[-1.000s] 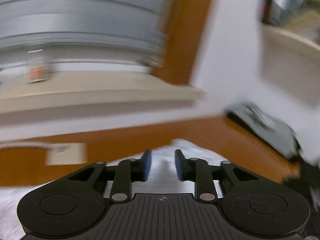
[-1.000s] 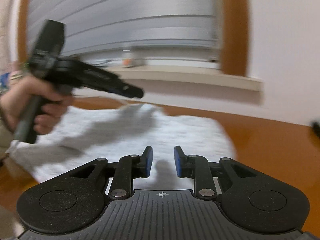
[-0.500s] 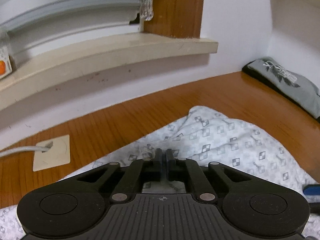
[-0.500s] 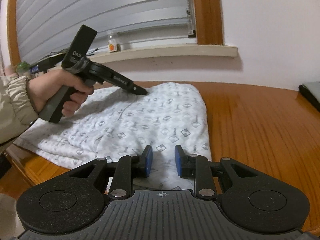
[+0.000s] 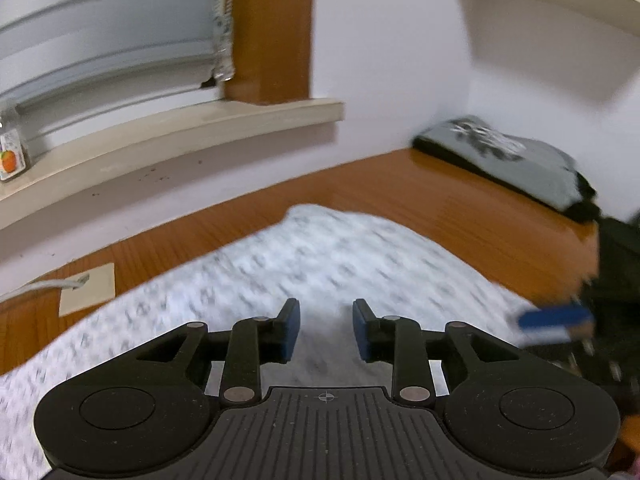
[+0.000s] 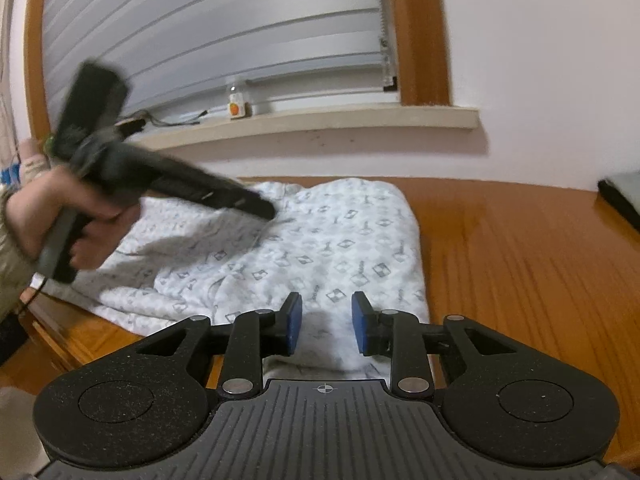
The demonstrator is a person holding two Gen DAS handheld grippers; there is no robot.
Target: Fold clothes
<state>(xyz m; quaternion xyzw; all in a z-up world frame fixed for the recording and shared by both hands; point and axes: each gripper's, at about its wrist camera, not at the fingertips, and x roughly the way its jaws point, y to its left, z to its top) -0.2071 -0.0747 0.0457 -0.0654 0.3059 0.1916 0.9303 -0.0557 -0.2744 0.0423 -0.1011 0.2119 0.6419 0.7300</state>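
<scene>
Wooden desk (image 6: 520, 260) is carrying a white patterned garment (image 6: 320, 232), folded and lying toward its left edge, with a grey folded garment (image 5: 520, 160) sitting at the far right corner. Both the left tool (image 5: 326, 330) and the right tool (image 6: 325, 328) are hovering over the cloth, jaws opening, nothing between them. A shallow pinch risks dragging one layer and undoing the fold.
</scene>
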